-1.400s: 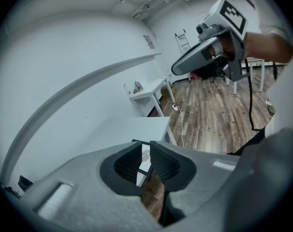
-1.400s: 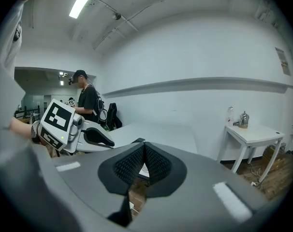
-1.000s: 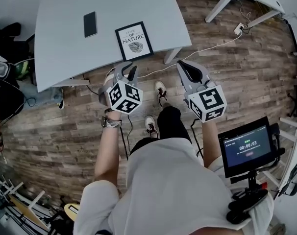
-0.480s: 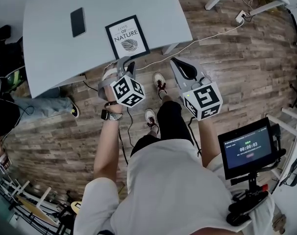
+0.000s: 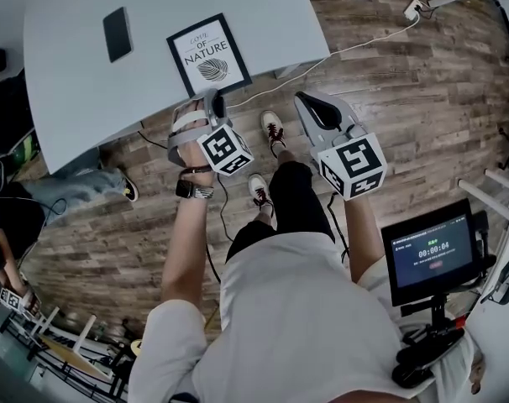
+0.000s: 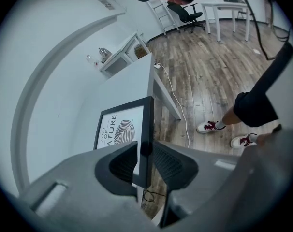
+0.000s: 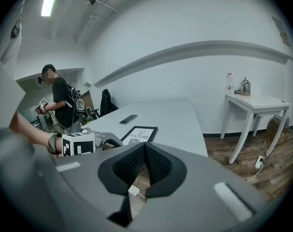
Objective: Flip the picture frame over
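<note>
The picture frame point(image 5: 208, 54), black-edged with a white leaf print, lies face up near the front edge of the grey table point(image 5: 263, 15). My left gripper point(image 5: 206, 101) hangs over that edge, tilted down, its tips just short of the frame's near side. In the left gripper view the jaws point(image 6: 145, 151) stand open, and the frame's point(image 6: 120, 129) right edge and near corner show through the gap; the pads do not press on it. My right gripper point(image 5: 309, 101) is off the table's edge, over the floor. Its jaws point(image 7: 145, 146) are shut and empty, aimed toward the frame point(image 7: 140, 133).
A black phone point(image 5: 117, 34) lies on the table left of the frame. A white cable point(image 5: 355, 49) runs across the wooden floor. A screen on a stand point(image 5: 431, 254) is at my right. Another person point(image 7: 62, 100) stands beyond the table, and a white side table point(image 7: 255, 103) is far right.
Both grippers have sunk toward the table's front edge. The left one rolled, its jaws spread wider, and it now sits closer to the frame's near side.
</note>
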`<state>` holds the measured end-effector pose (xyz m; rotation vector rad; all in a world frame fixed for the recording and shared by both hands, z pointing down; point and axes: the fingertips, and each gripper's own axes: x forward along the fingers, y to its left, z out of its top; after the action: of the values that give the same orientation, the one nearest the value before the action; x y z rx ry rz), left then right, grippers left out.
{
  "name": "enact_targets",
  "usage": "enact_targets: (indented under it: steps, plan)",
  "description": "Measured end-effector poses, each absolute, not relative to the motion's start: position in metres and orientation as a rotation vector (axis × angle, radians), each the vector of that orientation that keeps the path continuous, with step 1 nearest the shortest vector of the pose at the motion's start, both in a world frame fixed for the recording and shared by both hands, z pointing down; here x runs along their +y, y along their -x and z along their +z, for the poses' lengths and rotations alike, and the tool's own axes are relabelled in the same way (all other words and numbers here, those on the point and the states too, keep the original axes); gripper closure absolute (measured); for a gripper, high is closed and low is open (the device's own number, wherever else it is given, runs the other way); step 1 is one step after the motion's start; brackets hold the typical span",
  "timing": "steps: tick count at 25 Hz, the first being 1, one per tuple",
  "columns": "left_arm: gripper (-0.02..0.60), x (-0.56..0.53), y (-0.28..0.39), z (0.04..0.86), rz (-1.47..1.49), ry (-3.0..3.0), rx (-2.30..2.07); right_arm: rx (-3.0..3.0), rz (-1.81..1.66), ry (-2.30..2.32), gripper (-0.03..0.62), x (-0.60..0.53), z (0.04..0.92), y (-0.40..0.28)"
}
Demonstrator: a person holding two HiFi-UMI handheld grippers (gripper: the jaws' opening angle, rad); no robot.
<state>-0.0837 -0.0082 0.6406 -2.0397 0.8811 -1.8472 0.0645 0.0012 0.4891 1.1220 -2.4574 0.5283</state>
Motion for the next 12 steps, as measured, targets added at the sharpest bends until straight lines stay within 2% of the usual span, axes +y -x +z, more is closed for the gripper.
enact_targets:
  steps: [12]
  plan:
    - [0.47, -0.009, 0.086, 0.645, -1.851, 1.924, 0.888, -2.472, 0.597, -1.079, 0.592, 0.016, 0.498, -0.05]
